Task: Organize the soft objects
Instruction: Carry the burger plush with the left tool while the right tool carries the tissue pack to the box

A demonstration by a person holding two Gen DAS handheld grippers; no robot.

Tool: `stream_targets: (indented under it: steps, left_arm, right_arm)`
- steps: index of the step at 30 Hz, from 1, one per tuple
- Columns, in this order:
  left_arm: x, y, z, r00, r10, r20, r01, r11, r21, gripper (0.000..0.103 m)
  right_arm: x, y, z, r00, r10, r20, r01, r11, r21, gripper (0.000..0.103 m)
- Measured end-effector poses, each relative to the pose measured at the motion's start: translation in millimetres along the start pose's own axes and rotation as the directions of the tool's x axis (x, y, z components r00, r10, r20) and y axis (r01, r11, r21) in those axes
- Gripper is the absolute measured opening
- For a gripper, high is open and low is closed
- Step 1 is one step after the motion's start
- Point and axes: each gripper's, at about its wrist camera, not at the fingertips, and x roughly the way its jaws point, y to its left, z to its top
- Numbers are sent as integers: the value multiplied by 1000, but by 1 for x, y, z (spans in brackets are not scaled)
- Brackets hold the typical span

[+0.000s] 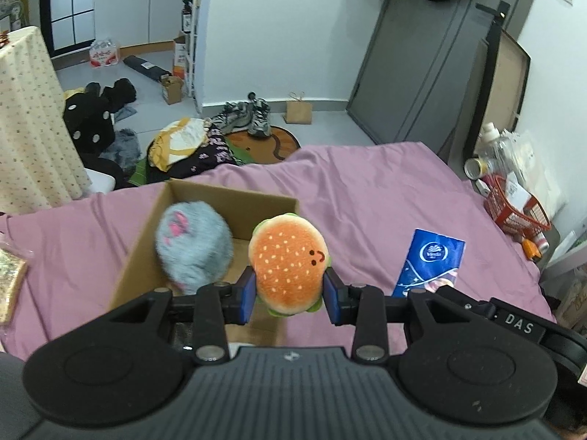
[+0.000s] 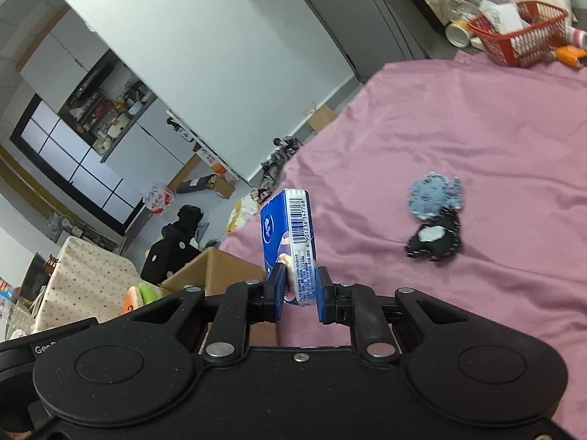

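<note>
White walls [image 1: 279,36], grey floor [image 1: 330,128], pink-sheeted bed [image 1: 367,190], grey door [image 1: 422,73].

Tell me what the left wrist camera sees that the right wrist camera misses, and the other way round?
Only the left view shows the grey fluffy plush toy inside the open cardboard box, and the left claw gripping the round orange hamburger plush.

Only the right view shows the small blue-and-black plush toy lying on the sheet, and the right claw gripping the blue tissue pack.

Both show the pink bedsheet, the box, the tissue pack and the red plastic basket.
</note>
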Motion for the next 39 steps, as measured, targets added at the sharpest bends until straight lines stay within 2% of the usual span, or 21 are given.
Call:
stream_targets:
  steps: [12,21,31,39]
  left_arm:
    - [-11,54,4,1000,2,-3,-2,998,-64,37]
    - [-5,91,4,999,-12,-29,9,994,-109,37]
    - [16,124,2,996,-46,-78,33,986,-166,37]
    - [33,137,5,992,-73,-104,53,983,-178,37]
  right_arm:
    - [-8,60,-6,999,26,36,-21,991,-131,17]
    - [-4,100,-22,999,33,11,-29,973,-228,17]
    - [24,124,-46,997,-41,-70,18,953,-303,17]
    - [48,139,-65,984,-126,-122,70,920,-385,17]
